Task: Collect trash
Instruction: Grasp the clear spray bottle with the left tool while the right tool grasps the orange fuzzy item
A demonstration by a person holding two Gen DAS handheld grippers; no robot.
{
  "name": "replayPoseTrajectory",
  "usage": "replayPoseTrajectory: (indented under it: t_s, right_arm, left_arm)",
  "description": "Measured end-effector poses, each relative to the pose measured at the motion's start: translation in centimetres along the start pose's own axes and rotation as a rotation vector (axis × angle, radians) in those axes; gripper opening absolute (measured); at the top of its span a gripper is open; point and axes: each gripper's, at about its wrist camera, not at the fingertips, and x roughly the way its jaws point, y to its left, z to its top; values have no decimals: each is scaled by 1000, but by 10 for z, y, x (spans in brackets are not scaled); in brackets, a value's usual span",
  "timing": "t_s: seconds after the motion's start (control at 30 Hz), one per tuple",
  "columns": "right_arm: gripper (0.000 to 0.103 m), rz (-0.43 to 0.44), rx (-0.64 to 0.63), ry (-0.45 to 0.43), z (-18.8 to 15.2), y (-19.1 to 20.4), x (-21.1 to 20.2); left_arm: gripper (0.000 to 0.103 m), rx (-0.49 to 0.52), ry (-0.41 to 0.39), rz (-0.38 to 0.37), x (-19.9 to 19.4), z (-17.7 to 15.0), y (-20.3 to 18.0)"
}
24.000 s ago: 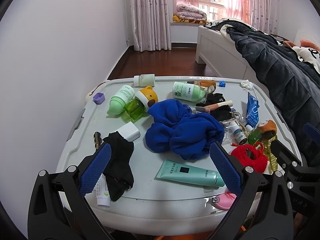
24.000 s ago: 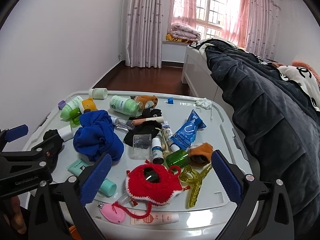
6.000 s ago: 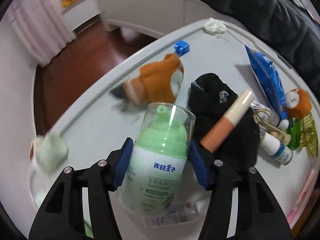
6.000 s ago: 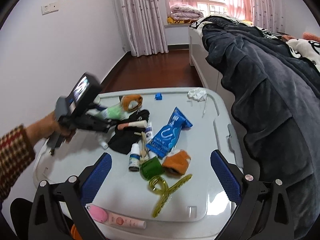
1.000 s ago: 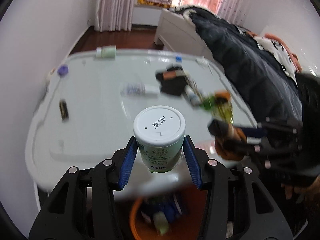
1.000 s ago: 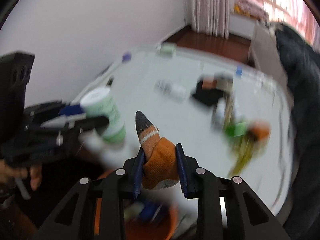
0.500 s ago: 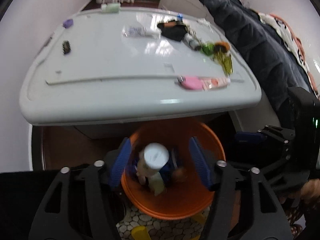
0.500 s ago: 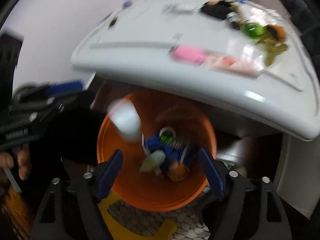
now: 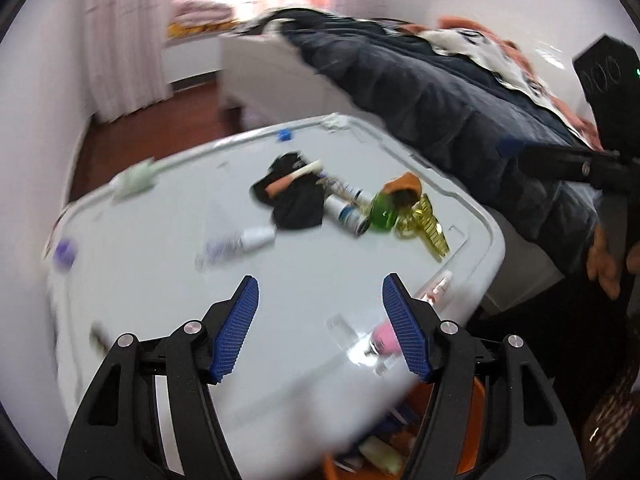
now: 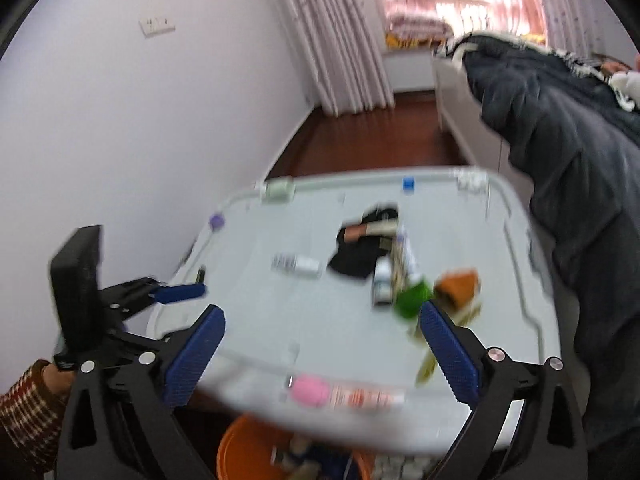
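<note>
**Both grippers up from bin, empty**

A second ago I held a green-white bottle in the left and an orange sock in the right; both are gone from my grips now. My left gripper [image 9: 320, 326] stands partly spread, nothing between its blue pads. My right gripper [image 10: 322, 354] is opening wide, jaws empty. Round orange plastic bin [image 10: 244, 454] sits at bottom centre under the white table's [image 9: 160, 292] near edge, trash inside. Black cloth [image 9: 296, 200], green bottle [image 9: 382, 212], yellow claw clip [image 9: 430, 230] lie mid-frame; pink tube [image 10: 310, 392] lower centre.
</note>
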Motion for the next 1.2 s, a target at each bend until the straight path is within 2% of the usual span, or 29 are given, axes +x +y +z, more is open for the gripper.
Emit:
replayPoseTrajectory:
  t_s: [0.03,0.1,0.23,0.3,0.47,0.57,0.63,0.77,0.87,0.9,0.93,1.0,1.2]
  right_arm:
    - [97,-12,-5,-16,2,-2,4]
    - [97,-31,-8,-25,-1,-10,13]
    - [97,-78,-6,61,-15,-25,48]
    - [97,-61,13,78,-16,-31,54]
    - [97,-59,29,67,-14,-38,49]
    - [97,-55,34,73,-13,-39,50]
    - [97,-53,32,79,-13,-39,51]
    - [97,-59,32,66,-12,-41,47]
    - [97,-60,41,47,-9,-44,42]
    - [97,-62,46,42,-9,-46,41]
    - [97,-63,49,39,-9,-47,39]
    - [97,-69,53,32,-8,-49,37]
    - [97,-75,60,13,-9,-53,30]
  left_arm:
    - [64,33,-8,20,11,5,8]
    - [64,58,15,15,34,13,27]
    - [64,72,67,0,75,22,60]
    - [64,101,75,-20,89,27,68]
    - [64,185,116,-62,116,32,73]
    - [64,255,172,-60,133,30,70]
    - [64,261,216,-55,141,29,71]
    - [64,166,312,-50,152,25,77]
    - [61,60,304,-27,146,17,77]
    - [54,42,299,-16,144,15,76]
    - [42,6,298,-15,141,14,74]
    - [28,-53,299,1,138,13,72]
    - [25,-159,307,104,132,11,65]
